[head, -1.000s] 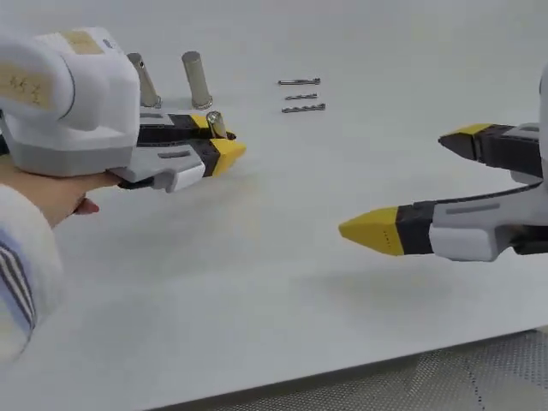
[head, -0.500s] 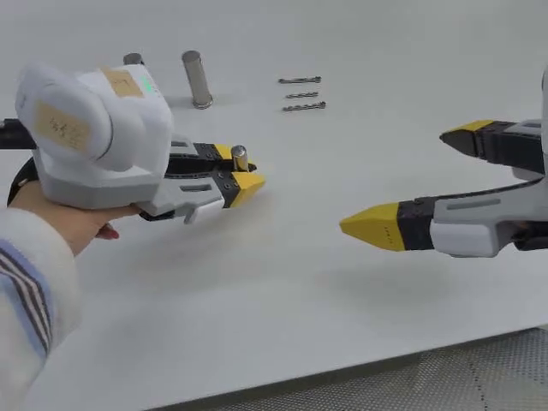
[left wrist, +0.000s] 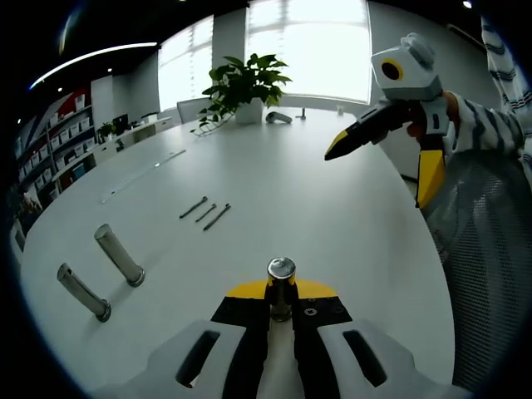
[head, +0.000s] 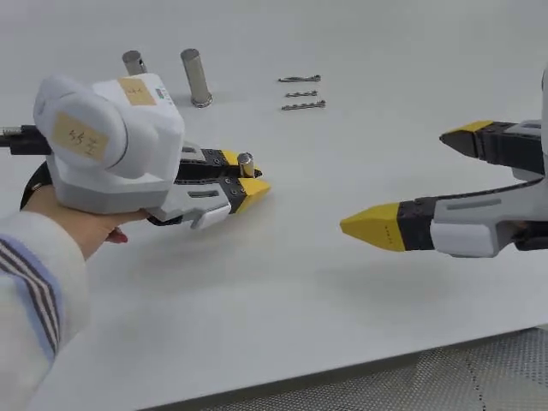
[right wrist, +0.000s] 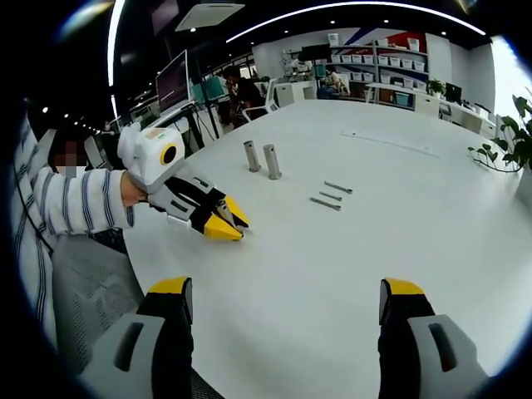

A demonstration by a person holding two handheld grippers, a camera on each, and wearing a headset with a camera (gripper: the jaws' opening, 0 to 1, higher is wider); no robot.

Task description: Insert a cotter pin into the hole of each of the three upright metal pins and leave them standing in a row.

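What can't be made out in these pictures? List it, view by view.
Short grey metal pin in the left gripper: jaws cover its lower shaft, head and left gripper views; any hole hidden.
Three thin cotter pins: too small to tell their ends, every view.
Far-left standing grey pin: base hidden behind the left gripper's white housing, head view.

Your white table (head: 282, 282) is lit brightly and evenly, so shadows on it are soft and faint. In your left gripper view the windows (left wrist: 307, 46) blow out to white. Your 2 gripper views bend strongly toward their edges.
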